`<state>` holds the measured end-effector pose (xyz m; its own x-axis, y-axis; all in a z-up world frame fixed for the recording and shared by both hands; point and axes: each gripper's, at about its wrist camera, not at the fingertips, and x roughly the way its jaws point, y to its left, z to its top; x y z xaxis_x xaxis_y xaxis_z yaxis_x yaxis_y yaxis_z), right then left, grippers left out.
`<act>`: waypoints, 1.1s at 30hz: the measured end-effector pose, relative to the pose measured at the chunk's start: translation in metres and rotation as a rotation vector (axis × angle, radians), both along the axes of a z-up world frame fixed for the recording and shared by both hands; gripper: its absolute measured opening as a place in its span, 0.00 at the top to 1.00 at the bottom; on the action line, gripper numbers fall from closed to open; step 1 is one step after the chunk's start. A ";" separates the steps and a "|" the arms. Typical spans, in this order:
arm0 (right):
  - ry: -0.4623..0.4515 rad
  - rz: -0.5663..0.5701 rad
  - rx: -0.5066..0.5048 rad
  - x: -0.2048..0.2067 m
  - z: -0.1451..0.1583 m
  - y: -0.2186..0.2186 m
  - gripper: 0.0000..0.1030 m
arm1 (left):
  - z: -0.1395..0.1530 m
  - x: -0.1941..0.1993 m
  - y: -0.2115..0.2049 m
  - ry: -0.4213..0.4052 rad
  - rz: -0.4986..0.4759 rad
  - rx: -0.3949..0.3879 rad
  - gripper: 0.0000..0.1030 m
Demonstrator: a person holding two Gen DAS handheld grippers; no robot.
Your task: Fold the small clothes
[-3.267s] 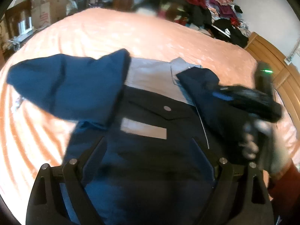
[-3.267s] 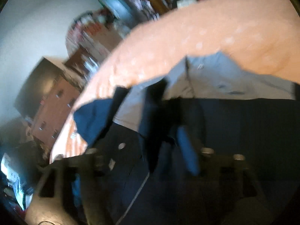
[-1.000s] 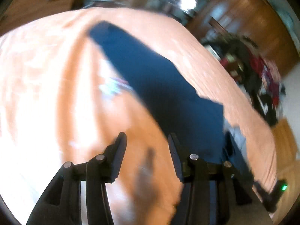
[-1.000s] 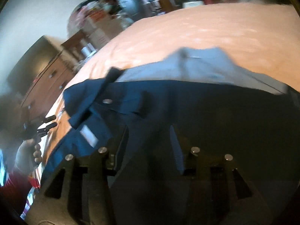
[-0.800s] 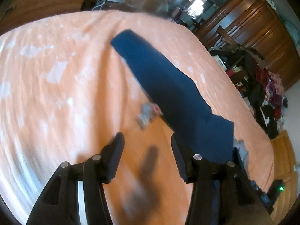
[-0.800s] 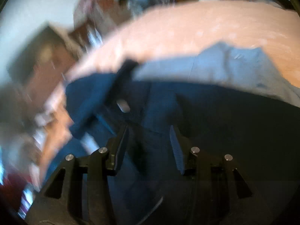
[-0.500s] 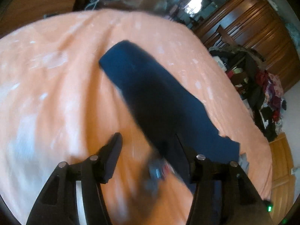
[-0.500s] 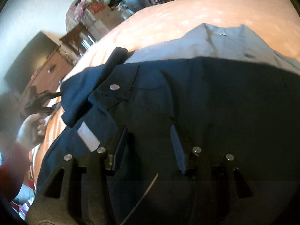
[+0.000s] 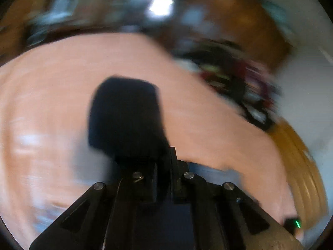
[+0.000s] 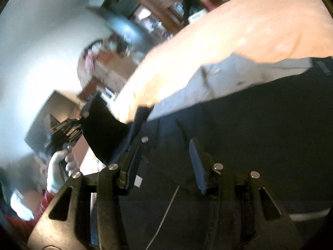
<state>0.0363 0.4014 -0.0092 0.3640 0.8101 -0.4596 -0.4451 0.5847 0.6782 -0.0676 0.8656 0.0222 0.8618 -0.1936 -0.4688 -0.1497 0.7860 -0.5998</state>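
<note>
We clenched left gripper [image 9: 163,166] on navy sleeve [image 9: 124,114], lifted toward 12 o'clock over orange bedspread [image 9: 41,104]. Right gripper [image 10: 164,158] gaped, hovering over dark shirt [image 10: 260,125] lying on bed.

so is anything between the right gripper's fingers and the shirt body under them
Nothing shows there in the right wrist view. The right gripper hangs open over the dark shirt, only fabric visible in the gap. Contact can't be told.
</note>
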 end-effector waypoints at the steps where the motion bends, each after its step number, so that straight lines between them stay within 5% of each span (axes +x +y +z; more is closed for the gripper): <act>1: 0.000 -0.017 0.017 0.000 0.004 -0.012 0.54 | 0.013 0.011 -0.040 -0.043 -0.100 -0.005 0.93; 3: 0.009 -0.057 0.047 0.002 0.008 -0.040 0.49 | 0.026 0.030 -0.118 -0.097 -0.292 -0.047 0.86; 5: 0.055 -0.095 0.094 0.009 0.001 -0.072 0.38 | 0.024 0.036 -0.185 -0.084 -0.465 -0.090 0.59; 8: 0.171 -0.139 0.166 0.023 -0.024 -0.107 0.34 | 0.012 0.027 -0.210 -0.073 -0.546 -0.121 0.57; 11: 0.249 -0.173 0.155 0.038 -0.051 -0.128 0.32 | -0.012 0.014 -0.180 -0.028 -0.454 -0.115 0.53; 14: 0.318 -0.186 0.179 0.049 -0.073 -0.138 0.33 | -0.050 -0.001 -0.120 0.094 -0.252 -0.075 0.51; 20: 0.347 -0.110 0.107 0.045 -0.077 -0.133 0.35 | -0.107 -0.040 -0.046 0.243 -0.017 -0.091 0.51; 21: 0.340 -0.102 0.080 0.044 -0.075 -0.133 0.37 | -0.107 -0.048 -0.041 0.237 0.004 -0.095 0.51; 23: 0.300 -0.081 -0.011 0.043 -0.069 -0.126 0.60 | -0.106 -0.059 -0.030 0.225 0.037 -0.104 0.51; 24: 0.286 -0.063 -0.031 0.043 -0.068 -0.122 0.81 | -0.103 -0.065 -0.026 0.222 0.058 -0.105 0.51; 25: 0.274 -0.045 -0.034 0.042 -0.066 -0.119 0.86 | -0.100 -0.072 -0.023 0.217 0.079 -0.102 0.51; 29: 0.215 0.021 0.001 0.036 -0.051 -0.108 0.86 | -0.080 -0.079 -0.017 0.198 0.114 -0.057 0.51; 33: 0.248 -0.001 -0.002 0.034 -0.066 -0.118 0.87 | -0.057 -0.068 -0.045 0.200 -0.021 0.056 0.51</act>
<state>0.0700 0.2833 -0.0752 0.2406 0.8090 -0.5363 -0.2645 0.5863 0.7657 -0.1354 0.8203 -0.0346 0.7466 -0.1796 -0.6406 -0.2447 0.8213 -0.5154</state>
